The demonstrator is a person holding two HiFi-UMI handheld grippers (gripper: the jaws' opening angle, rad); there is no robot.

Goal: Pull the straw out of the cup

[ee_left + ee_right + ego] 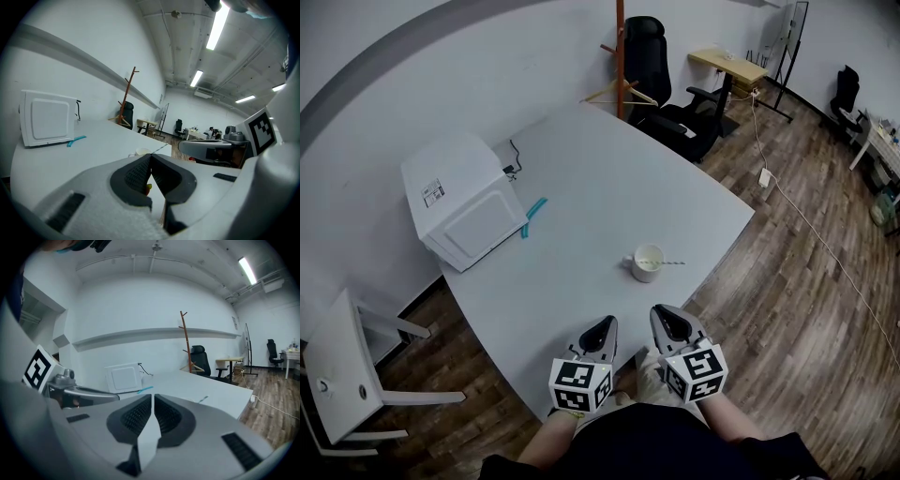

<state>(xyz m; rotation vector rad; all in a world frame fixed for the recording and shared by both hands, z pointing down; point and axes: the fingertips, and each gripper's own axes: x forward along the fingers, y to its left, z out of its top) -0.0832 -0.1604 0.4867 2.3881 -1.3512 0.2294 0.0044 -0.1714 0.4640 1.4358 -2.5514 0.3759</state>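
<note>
Left gripper [602, 330] and right gripper [668, 321] hang with jaws together, empty. Pulling the straw [671, 262] sideways — it leans low — may tip the cup [647, 266] (nobody holds it).

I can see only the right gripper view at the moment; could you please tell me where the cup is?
Observer: The cup stands upright on the table, ahead of both grippers and near the table's right edge.
Operator: Thank you. Is the straw in it?
Observer: Yes, the straw sits in the cup and leans out over the rim to the right.
Operator: And how do the left tongs stand?
Observer: The left tongs are closed with nothing between them, held at the near table edge, short of the cup.
</note>
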